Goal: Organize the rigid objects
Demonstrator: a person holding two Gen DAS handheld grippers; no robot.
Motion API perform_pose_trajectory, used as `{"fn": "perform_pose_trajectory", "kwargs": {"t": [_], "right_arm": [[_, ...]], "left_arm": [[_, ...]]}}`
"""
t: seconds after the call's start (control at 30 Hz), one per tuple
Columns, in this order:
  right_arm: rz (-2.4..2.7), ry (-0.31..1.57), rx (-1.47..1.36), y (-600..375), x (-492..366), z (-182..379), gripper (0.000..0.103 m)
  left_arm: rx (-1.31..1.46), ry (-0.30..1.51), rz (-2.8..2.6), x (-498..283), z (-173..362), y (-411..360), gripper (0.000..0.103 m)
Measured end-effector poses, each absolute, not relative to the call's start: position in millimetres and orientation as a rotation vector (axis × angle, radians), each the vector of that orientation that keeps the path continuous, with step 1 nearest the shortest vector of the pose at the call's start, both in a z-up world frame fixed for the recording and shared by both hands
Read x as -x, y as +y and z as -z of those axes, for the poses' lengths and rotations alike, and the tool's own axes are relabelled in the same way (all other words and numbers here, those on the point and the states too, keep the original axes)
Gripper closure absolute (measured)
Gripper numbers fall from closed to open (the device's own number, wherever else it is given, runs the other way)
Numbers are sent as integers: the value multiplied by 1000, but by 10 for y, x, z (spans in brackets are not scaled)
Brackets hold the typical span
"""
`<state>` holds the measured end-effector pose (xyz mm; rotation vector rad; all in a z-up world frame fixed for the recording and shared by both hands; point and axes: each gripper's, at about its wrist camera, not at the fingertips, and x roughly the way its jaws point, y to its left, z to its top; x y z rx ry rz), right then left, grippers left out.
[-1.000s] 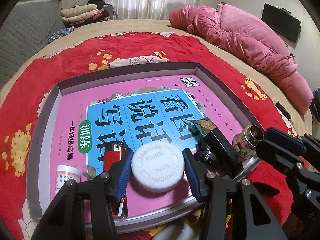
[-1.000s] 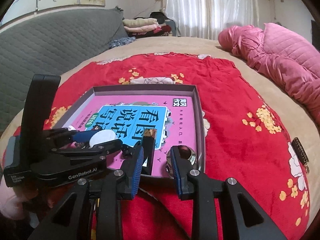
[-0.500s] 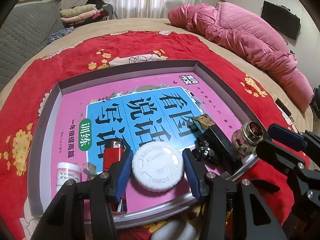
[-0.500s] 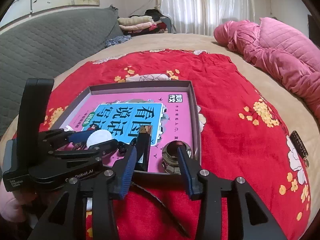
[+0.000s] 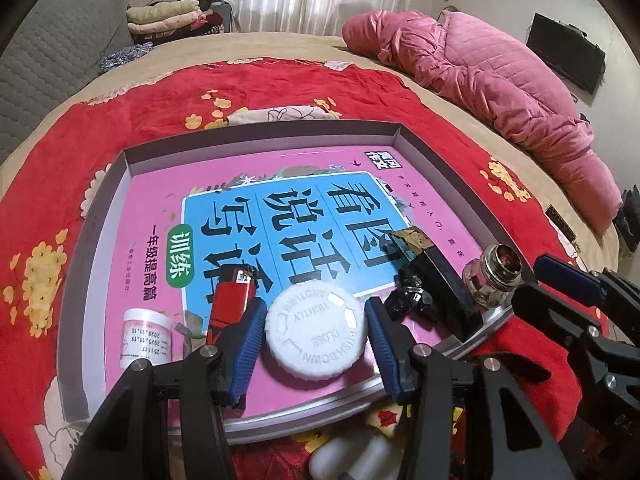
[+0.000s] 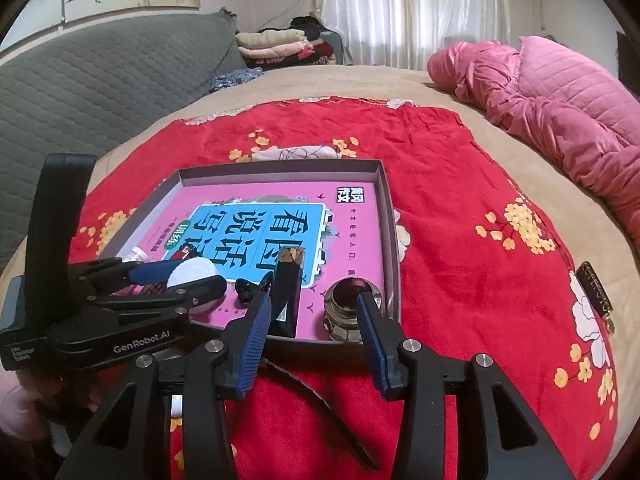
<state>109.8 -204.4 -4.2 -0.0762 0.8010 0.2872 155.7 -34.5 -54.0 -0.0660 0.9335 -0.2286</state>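
Note:
A grey shallow box (image 5: pixel 256 130) lies on the red blanket with a pink and blue book inside. On the book sit a white screw cap (image 5: pixel 316 326), a red lighter (image 5: pixel 231 298), a small white jar (image 5: pixel 146 336), a black block (image 5: pixel 436 276), a small black clip (image 5: pixel 408 300) and a metal-rimmed glass jar (image 5: pixel 494 276). My left gripper (image 5: pixel 316 344) is open, its blue pads on either side of the white cap with small gaps. My right gripper (image 6: pixel 314 338) is open at the box's near edge, straddling the black block (image 6: pixel 288 292) and the glass jar (image 6: pixel 346 308).
A pink quilt (image 5: pixel 480 80) lies at the far right of the bed. A grey sofa back (image 6: pixel 100 80) and folded clothes (image 6: pixel 276 42) are behind. A white object (image 5: pixel 352 456) lies on the blanket just below the box. A dark tag (image 6: pixel 596 288) lies on the blanket to the right.
My right gripper has opened wide and let go of the glass jar, which now stands in the box's near right corner. My left gripper has stayed around the white cap.

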Motion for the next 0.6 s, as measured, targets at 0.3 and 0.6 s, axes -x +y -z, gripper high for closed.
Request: {"fn": "perform_pose_trajectory", "kwargs": {"t": [0.3, 0.6], "right_arm": [[-285, 808, 79, -2030, -1107, 60, 57], [-281, 812, 74, -2044, -1109, 64, 57]], "left_arm": [[95, 922, 213, -1519, 498, -241, 52], [122, 939, 230, -1540, 503, -185, 48]]}}
